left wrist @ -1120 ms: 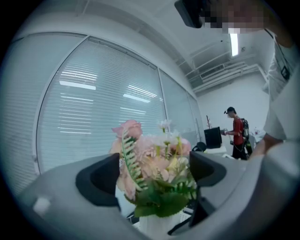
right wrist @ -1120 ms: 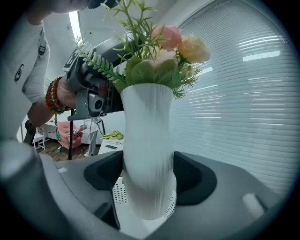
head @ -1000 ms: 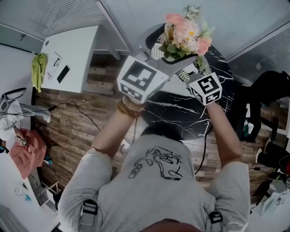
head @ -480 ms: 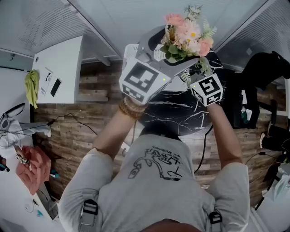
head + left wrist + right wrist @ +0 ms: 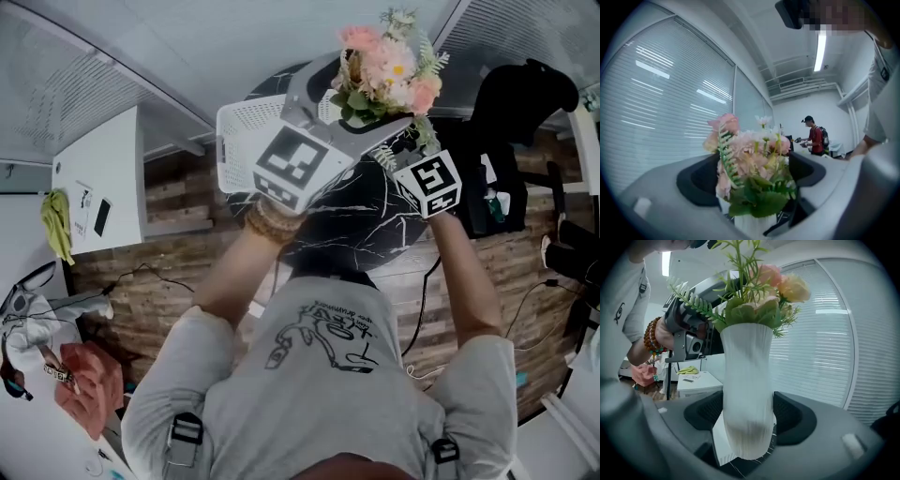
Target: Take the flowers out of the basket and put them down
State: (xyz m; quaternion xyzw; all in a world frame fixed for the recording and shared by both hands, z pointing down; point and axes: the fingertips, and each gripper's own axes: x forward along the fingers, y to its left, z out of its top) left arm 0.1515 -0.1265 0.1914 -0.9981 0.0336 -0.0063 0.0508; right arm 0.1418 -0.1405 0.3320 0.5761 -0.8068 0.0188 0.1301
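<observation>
Flowers point(image 5: 386, 70), pink and cream with green fern sprigs, are sitting in a white vase point(image 5: 746, 394) that is being held up in the air, above the far edge of the round black marble table point(image 5: 366, 230) and clear of everything on it. The right gripper point(image 5: 747, 420) is clamping the ribbed body of the vase, with both pads pressing on its sides. The left gripper point(image 5: 752, 178) is closing on the bouquet higher up, its jaws sitting either side of the leaves and touching them, so the person is carrying the bunch with both tools at once.

To my eye the lifting-out step is done and the putting-down is what is coming. That is calling for a bare patch of marble, the vase kept upright as it goes down, its base landing flat, and only then both sets of jaws letting go.

The white perforated basket point(image 5: 242, 141) is standing on the table's left side, just beside the left gripper's body. The gripper is covering much of it, so I cannot tell whether anything is lying inside.
</observation>
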